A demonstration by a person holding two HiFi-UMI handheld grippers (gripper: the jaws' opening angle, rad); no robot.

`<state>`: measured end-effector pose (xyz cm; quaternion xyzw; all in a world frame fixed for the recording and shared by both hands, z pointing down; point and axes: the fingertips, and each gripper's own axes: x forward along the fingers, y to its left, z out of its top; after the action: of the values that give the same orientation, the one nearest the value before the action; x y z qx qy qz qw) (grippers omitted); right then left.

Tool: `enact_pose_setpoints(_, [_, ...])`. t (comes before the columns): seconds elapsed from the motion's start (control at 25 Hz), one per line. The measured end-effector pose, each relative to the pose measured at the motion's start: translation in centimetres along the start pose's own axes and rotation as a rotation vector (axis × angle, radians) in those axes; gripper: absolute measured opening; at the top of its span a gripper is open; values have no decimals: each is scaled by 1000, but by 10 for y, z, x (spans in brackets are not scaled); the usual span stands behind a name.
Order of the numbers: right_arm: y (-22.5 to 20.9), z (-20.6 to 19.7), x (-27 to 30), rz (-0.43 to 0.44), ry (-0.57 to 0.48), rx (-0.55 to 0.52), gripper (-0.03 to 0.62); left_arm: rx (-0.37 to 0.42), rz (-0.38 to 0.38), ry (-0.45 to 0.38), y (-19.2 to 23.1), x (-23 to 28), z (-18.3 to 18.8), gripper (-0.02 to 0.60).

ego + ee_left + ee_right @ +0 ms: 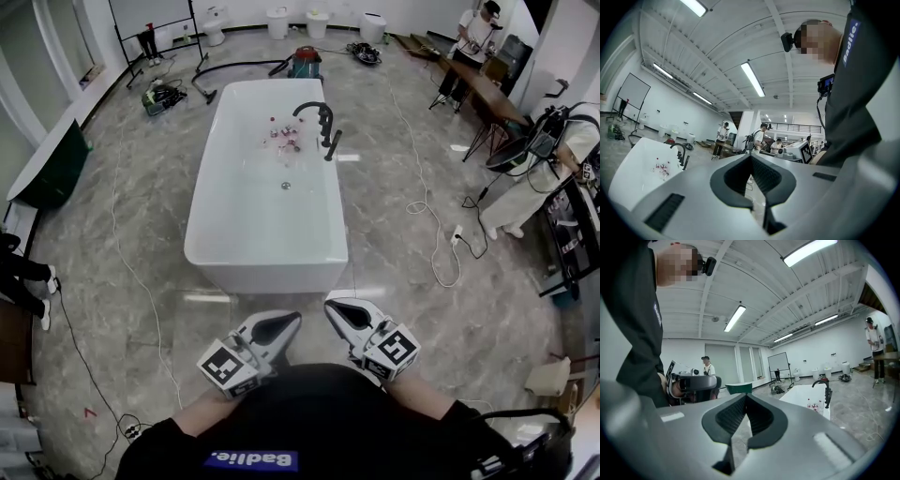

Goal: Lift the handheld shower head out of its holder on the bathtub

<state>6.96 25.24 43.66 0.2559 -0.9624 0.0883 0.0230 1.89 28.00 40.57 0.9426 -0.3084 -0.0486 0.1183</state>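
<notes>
A white freestanding bathtub (267, 253) stands on the grey floor ahead of me. On its right rim rises a black faucet (314, 111), and beside it the black handheld shower head (331, 145) sits upright in its holder. Both grippers are low and close to my body, well short of the tub. My left gripper (291, 321) is shut with nothing in it, and so is my right gripper (333, 306). The left gripper view shows the tub (637, 173) and shower head (686, 162) far off at the left. In the right gripper view the shower head (828, 400) is far off at the right.
Several small bottles (286, 139) lie inside the tub near the faucet. A white cable and power strip (457, 234) trail over the floor on the right. A vacuum (305, 61) stands behind the tub. One person (553, 159) is at the right, another (476, 37) by a far table.
</notes>
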Motion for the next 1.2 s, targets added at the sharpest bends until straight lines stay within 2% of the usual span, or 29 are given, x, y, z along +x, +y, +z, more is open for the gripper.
enact_pose_setpoints(0.24, [-44, 14, 68, -27, 13, -2, 3, -28, -31, -31, 86, 20, 24, -6])
enact_pose_setpoints(0.48, [-98, 29, 148, -60, 17, 7, 3, -11, -69, -17, 186, 35, 47, -6])
enact_pose_setpoints(0.68, [-130, 38, 207, -85, 28, 13, 3, -16, -92, -19, 252, 41, 64, -6])
enact_pose_setpoints(0.96, [-158, 57, 265, -123, 20, 22, 5, -18, -133, -14, 311, 41, 83, -6])
enact_pose_setpoints(1.2, [-183, 59, 274, -111, 16, 29, 6, -29, -121, -9, 328, 61, 86, -6])
